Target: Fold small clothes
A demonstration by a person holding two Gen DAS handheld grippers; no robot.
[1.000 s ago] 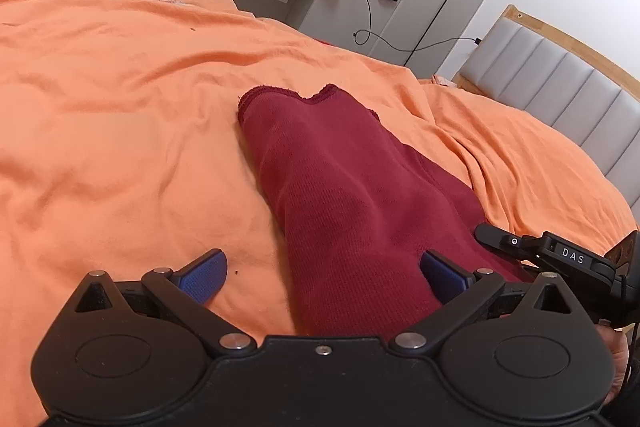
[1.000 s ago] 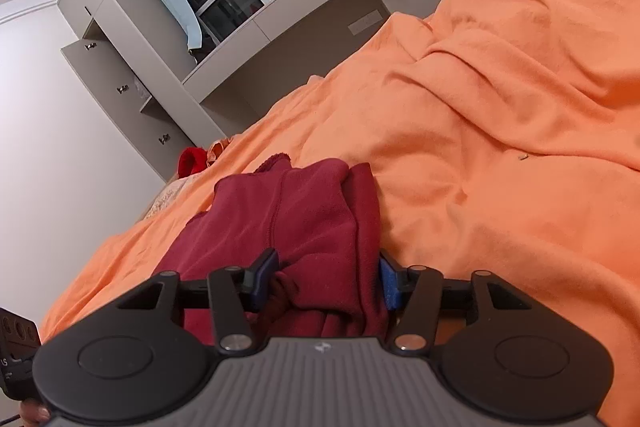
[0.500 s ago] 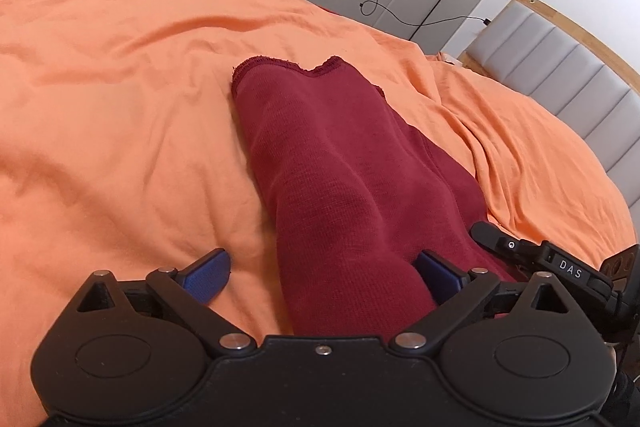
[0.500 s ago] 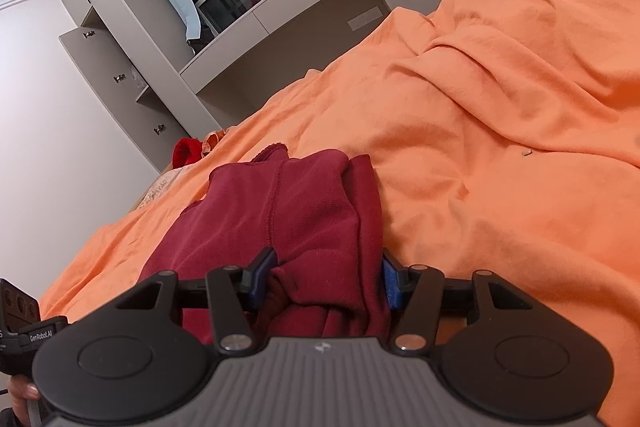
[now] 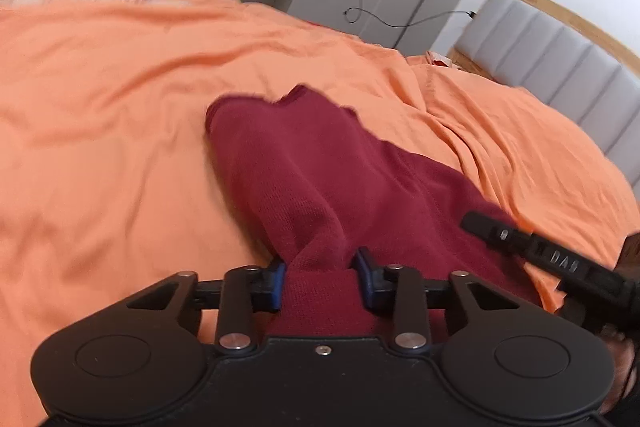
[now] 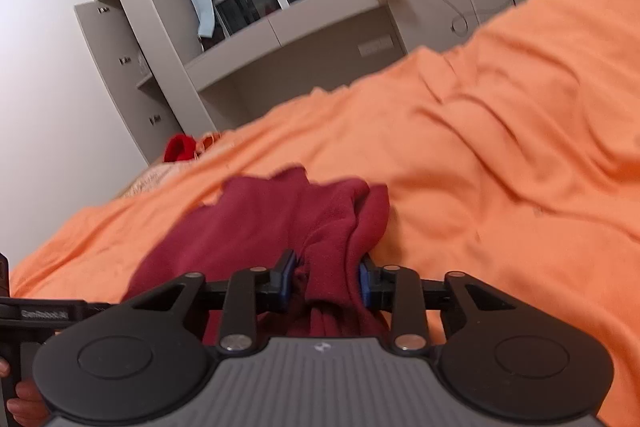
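Observation:
A dark red knit garment (image 5: 304,167) lies lengthwise on the orange bed cover (image 5: 120,115), its far hem pointing away from me. My left gripper (image 5: 322,277) is shut on the near end of the garment, with cloth bunched between the blue pads. In the right wrist view the same dark red garment (image 6: 280,219) lies on the orange bed cover (image 6: 500,167), and my right gripper (image 6: 326,277) is shut on another bunched part of its near edge. The right gripper's black body (image 5: 560,259) shows at the left wrist view's right edge.
A grey padded headboard (image 5: 560,67) stands at the right. A grey desk and shelf unit (image 6: 312,39) with clothes and a cable on it runs behind the bed. A red item (image 6: 178,149) and a pale cloth lie at the bed's far corner.
My left gripper has closed from wide open onto the garment's near end. My right gripper has tightened on its bunch of cloth. Both views have lifted and tilted a little.

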